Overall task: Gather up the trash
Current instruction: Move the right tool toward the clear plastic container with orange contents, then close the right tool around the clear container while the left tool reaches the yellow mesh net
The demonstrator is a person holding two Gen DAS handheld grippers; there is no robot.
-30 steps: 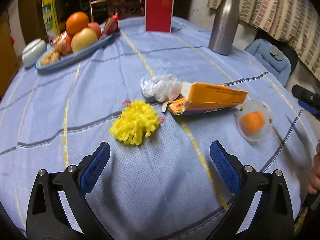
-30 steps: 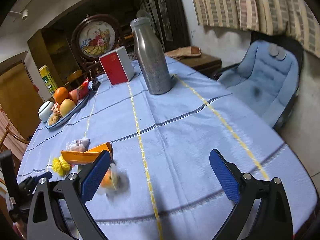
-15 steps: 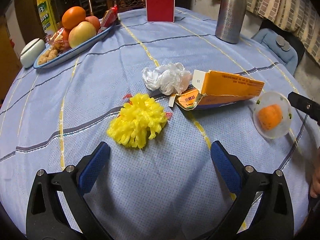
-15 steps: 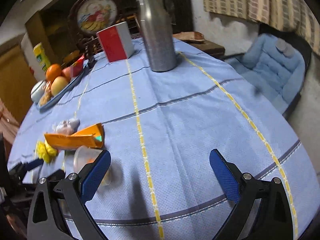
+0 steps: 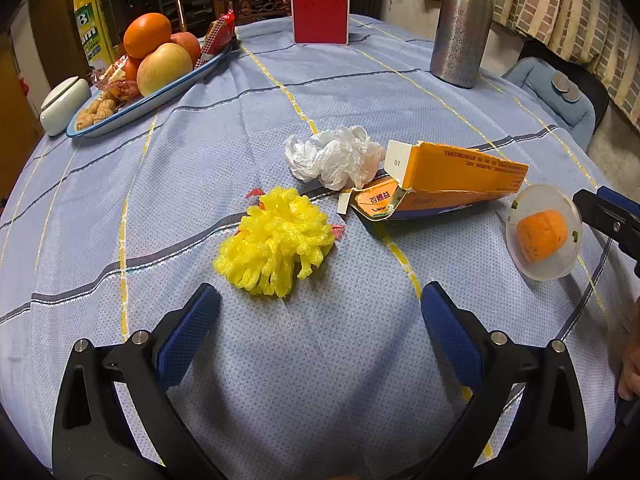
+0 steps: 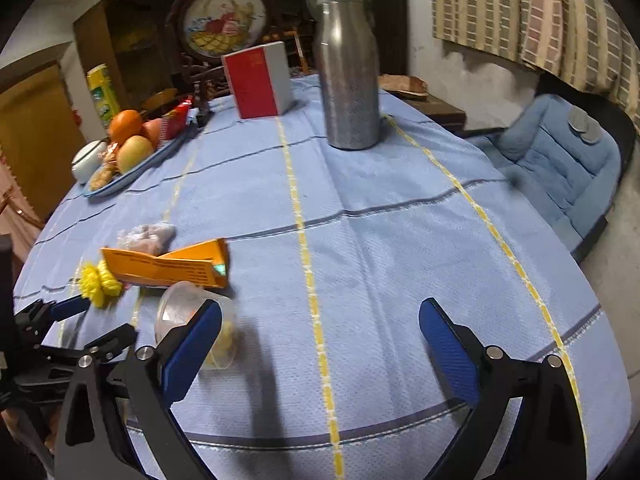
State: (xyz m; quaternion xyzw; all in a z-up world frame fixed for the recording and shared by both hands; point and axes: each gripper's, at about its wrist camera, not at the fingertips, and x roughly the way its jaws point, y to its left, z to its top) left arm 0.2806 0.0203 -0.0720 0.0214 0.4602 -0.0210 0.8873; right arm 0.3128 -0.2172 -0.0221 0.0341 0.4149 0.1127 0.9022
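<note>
Yellow foam netting (image 5: pixel 276 245) is our landmark on the blue tablecloth (image 5: pixel 360 96). From the left wrist, our left gripper (image 5: pixel 320 312) hovers just in front of it, jaws wide and holding nothing. Behind the netting lies a crumpled white wrapper (image 5: pixel 334 156); to its right a torn orange carton (image 5: pixel 444 184), touching that wrapper. Farther right a clear plastic cup (image 5: pixel 542 232) lies on its side with an orange lump inside, close beside 1 tip of our right gripper (image 5: pixel 608 216).

From the right wrist, our right gripper (image 6: pixel 320 330) also stands wide and empty, well right of the netting (image 6: pixel 98 282). The cup (image 6: pixel 192 324) lies just behind its left finger; we cannot tell whether they touch. The carton (image 6: pixel 168 266) lies between netting and cup.
</note>
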